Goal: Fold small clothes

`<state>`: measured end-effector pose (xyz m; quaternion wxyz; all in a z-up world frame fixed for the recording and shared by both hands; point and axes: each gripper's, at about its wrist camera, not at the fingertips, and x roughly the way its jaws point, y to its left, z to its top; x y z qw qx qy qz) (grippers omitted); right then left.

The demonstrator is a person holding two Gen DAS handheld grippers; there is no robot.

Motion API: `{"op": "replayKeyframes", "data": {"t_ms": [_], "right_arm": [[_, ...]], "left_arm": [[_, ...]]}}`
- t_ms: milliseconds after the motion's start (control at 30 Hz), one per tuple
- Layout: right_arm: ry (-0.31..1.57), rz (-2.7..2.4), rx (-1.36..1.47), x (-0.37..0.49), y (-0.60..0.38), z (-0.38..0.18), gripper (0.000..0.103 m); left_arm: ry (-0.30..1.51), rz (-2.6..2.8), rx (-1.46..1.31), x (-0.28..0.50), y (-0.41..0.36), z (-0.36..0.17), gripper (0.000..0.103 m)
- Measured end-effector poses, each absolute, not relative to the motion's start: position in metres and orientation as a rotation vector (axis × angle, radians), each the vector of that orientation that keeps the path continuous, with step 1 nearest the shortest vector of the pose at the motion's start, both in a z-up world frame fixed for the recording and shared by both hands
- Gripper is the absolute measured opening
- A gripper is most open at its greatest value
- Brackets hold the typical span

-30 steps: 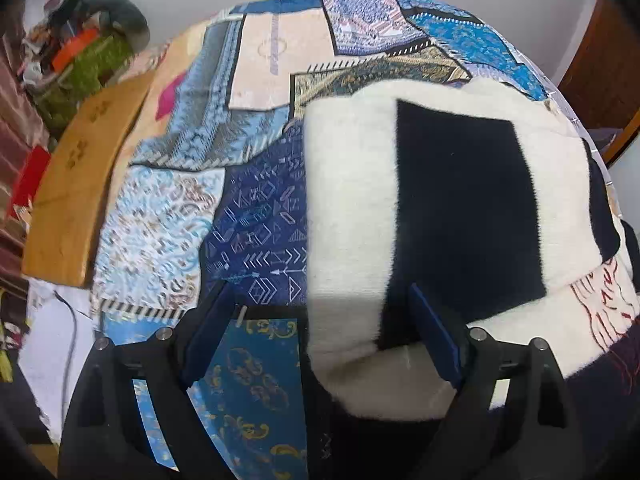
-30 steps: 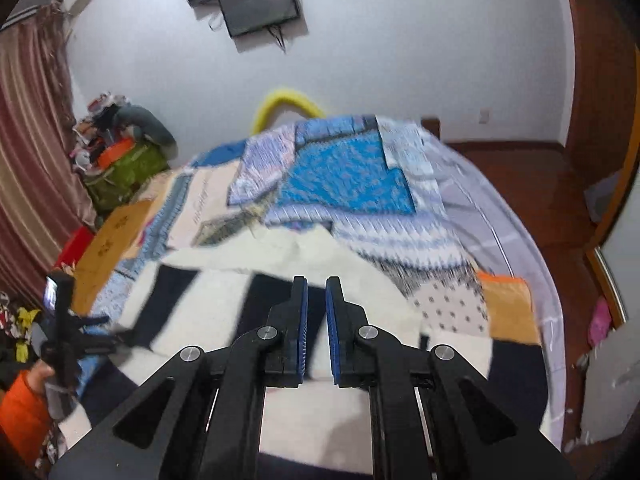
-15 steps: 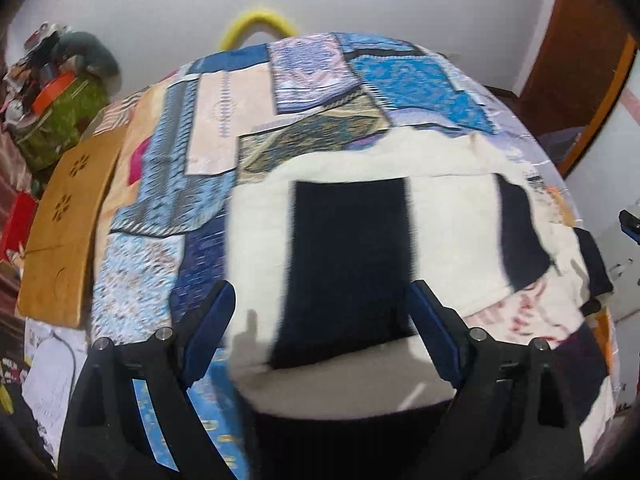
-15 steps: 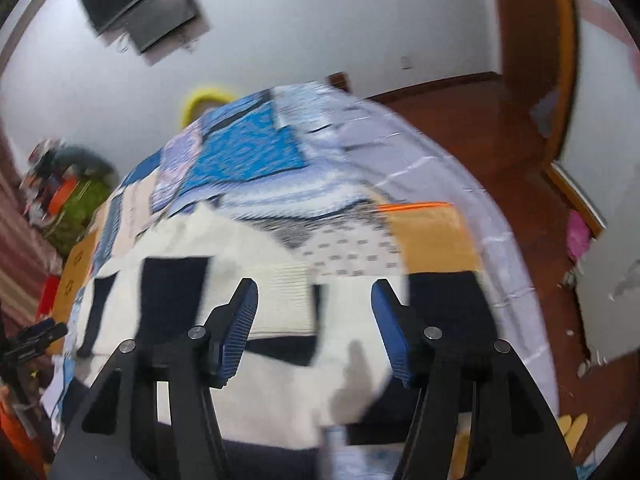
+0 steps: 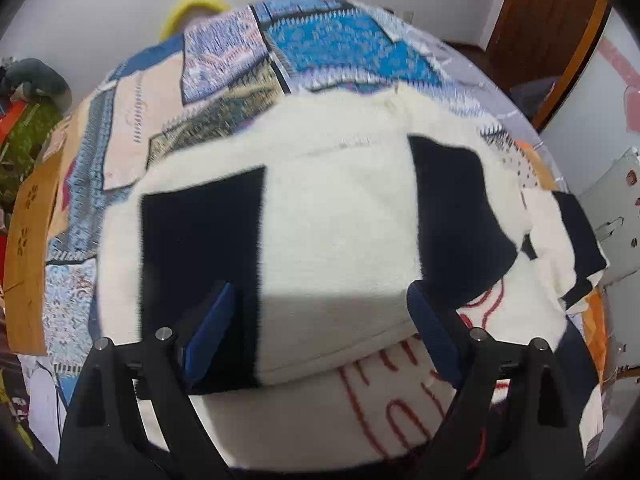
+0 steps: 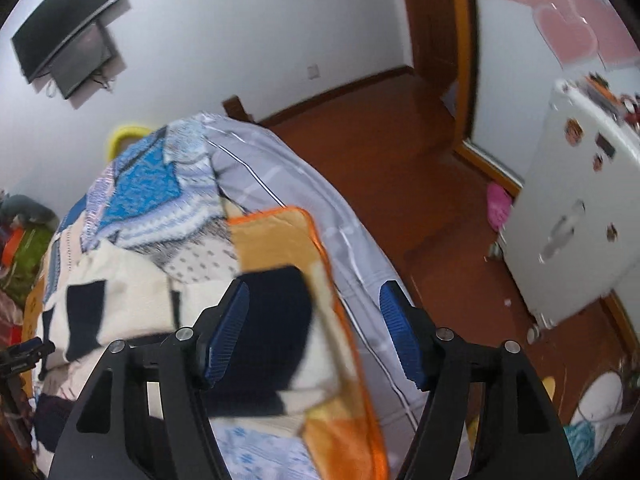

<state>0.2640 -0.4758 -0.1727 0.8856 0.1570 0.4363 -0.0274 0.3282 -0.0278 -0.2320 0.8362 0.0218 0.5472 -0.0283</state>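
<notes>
Cream-and-navy garment (image 5: 340,216) is spread on the bed (image 5: 332,40), over the patchwork quilt (image 5: 132,120). A folded layer is seen lying across the lower part, which carries red stitching (image 5: 400,412). In the right wrist view, one navy-and-cream end (image 6: 280,328) is seen near the bed's right edge, on an orange blanket (image 6: 276,236).

Left claw (image 5: 320,332) is held wide open above the fold's near edge; nothing is gripped. Whether the fingers touch the fabric cannot be told.

Right claw (image 6: 316,328) is partly open, its jaws having just been opening. The navy end is seen between the fingers but is not pinched; nothing is held.

Risks, as judged:
- Fold may be undone. The pile looks thick and springy, so a released layer could be expected to creep back if not pressed flat.
- Wrong layer may be picked up. With several layers stacked, a deep bite by the left claw could take the under layer along, and the fold would be dragged crooked.
- Blanket may be caught with the garment at the right end, since the two lie in contact there.
- Garment end may be pushed off the bed's right edge toward the floor (image 6: 400,152), being close to it.
- Both views are blurred; aim is likely to be poor if a grasp is attempted in motion.
</notes>
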Motion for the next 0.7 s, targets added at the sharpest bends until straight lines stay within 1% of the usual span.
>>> {"op": "replayKeyframes", "data": {"t_ms": [100, 300, 567, 600, 633, 700], "right_arm": [[0.958, -0.047, 0.353, 0.257, -0.479, -0.194, 0.064], [1.056, 0.002, 0.396, 0.244, -0.469, -0.234, 0.064], [1.099, 0.048, 0.427, 0.248, -0.453, -0.262, 0.063], [1.101, 0.045, 0.433, 0.25, -0.453, -0.264, 0.058], [1.102, 0.043, 0.435, 0.252, -0.453, -0.266, 0.048], [1.102, 0.044, 0.436, 0.256, -0.451, -0.267, 0.039]], "left_arm": [[1.188, -0.058, 0.054, 0.33, -0.035, -0.242, 0.088], [1.18, -0.044, 0.08, 0.327, -0.039, -0.246, 0.089], [1.177, -0.033, 0.09, 0.326, -0.04, -0.247, 0.09], [1.177, -0.034, 0.089, 0.326, -0.04, -0.247, 0.09], [1.178, -0.034, 0.085, 0.326, -0.039, -0.247, 0.091], [1.178, -0.035, 0.078, 0.326, -0.038, -0.248, 0.091]]}}
